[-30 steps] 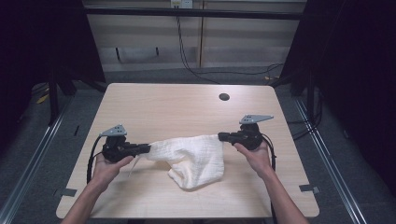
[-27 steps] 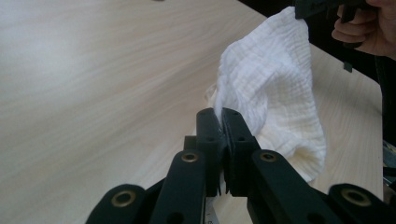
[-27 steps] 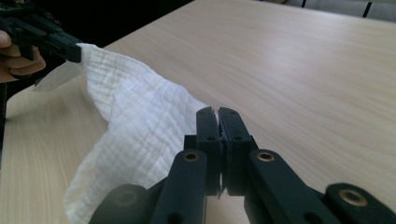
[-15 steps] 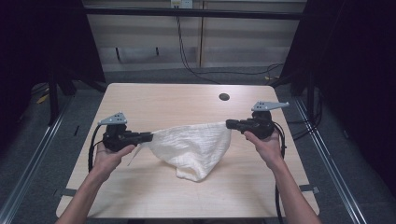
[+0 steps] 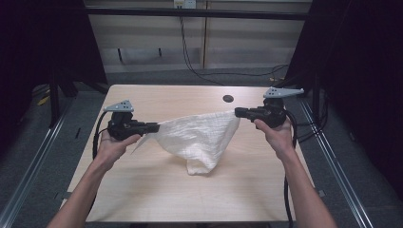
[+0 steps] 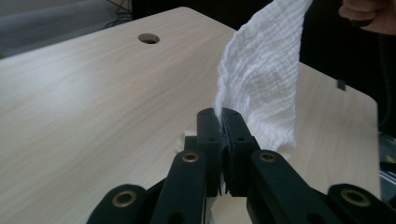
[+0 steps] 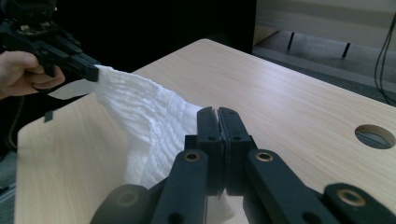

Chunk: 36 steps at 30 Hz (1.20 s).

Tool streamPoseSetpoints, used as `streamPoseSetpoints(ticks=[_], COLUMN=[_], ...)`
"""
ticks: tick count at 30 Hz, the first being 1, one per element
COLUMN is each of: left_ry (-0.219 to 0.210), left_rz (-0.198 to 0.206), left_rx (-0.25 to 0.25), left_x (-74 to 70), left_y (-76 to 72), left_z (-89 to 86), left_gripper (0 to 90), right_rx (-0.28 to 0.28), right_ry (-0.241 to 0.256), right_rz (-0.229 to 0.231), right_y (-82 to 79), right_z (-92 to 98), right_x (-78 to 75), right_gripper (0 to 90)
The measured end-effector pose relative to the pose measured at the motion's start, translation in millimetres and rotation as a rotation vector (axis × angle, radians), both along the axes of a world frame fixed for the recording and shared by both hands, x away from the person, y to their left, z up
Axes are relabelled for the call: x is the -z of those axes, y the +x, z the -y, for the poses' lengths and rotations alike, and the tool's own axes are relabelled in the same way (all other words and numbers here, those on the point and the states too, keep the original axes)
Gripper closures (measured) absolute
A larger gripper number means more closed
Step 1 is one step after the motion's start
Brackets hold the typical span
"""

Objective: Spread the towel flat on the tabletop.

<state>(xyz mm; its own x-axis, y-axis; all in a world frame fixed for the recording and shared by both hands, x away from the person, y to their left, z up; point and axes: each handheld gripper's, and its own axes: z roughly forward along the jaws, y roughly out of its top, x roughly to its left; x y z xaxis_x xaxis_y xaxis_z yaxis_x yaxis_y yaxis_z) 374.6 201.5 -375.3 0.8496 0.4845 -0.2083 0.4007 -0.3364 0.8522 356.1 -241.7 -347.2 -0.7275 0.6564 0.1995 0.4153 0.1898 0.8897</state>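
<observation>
A white crinkled cloth point(image 5: 197, 137) hangs stretched between both grippers above the wooden table point(image 5: 157, 190), its lowest fold touching the tabletop. My left gripper point(image 5: 156, 127) is shut on the cloth's left corner. At the right, my right gripper point(image 5: 237, 113) is shut on the other corner, held a bit higher. In the left gripper view the jaws point(image 6: 223, 122) pinch the cloth point(image 6: 261, 79), which rises toward the other hand. In the right gripper view the shut jaws point(image 7: 217, 119) hold the cloth point(image 7: 144, 126), and it runs to the far gripper point(image 7: 93, 72).
A round cable hole point(image 5: 228, 99) sits near the table's far edge. Metal rails run along both sides of the table, and cables trail on the floor behind. Bare wood lies in front of the cloth.
Both grippers have risen and moved apart and away from the person, lifting the cloth from a heap on the table into a taut hanging span.
</observation>
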Motion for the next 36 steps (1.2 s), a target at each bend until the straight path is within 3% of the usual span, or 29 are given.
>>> streamPoseSetpoints(ticks=[2,4,7,17,19,21,28,29,31,33,36], left_ry=[0.004,-0.013,0.011,0.028,0.021,0.049,0.068,0.073,0.046,0.036,0.057], left_rz=[0.004,0.013,0.024,0.063,0.061,0.057,0.052,0.068,0.085,0.112,0.115], left_rx=[0.004,0.007,-0.007,-0.034,-0.043,-0.055,-0.127,-0.128,-0.128,-0.128,-0.088], left_x=[-5.5,-13.3,-22.4,-53.0,-55.8,-58.7,-75.3,-77.9,-84.2,-87.5,-84.5], left_y=[1.6,3.5,8.6,23.9,29.5,38.1,65.3,66.7,65.9,61.5,51.1], left_z=[2.8,3.3,3.8,10.3,10.7,11.2,13.2,14.8,15.9,16.6,18.3], left_gripper=[87.4,87.4,87.4,87.5,87.5,87.5,87.5,87.5,87.6,87.6,87.6], right_rx=[0.007,0.017,0.027,0.063,0.067,0.071,0.102,0.106,0.13,0.145,0.13], right_ry=[0.033,0.02,0.021,0.022,0.028,0.029,-0.006,-0.02,-0.027,0.007,0.04], right_rz=[0.001,0.007,0.014,0.049,0.051,0.047,0.03,0.027,0.03,0.057,0.077], right_y=[5.7,7.3,9.4,17.5,23.3,28.8,53.5,56.8,62.4,63.3,56.7], right_z=[8.1,10.5,17.2,23.8,22.6,21.3,14.6,13.3,13.2,15.4,18.0], right_x=[-9.6,-12.5,-21.9,-46.8,-51.5,-54.7,-66.4,-66.8,-68.5,-71.8,-71.4], right_gripper=[88.6,88.6,88.7,88.7,88.7,88.7,88.8,88.8,88.8,88.9,88.9])
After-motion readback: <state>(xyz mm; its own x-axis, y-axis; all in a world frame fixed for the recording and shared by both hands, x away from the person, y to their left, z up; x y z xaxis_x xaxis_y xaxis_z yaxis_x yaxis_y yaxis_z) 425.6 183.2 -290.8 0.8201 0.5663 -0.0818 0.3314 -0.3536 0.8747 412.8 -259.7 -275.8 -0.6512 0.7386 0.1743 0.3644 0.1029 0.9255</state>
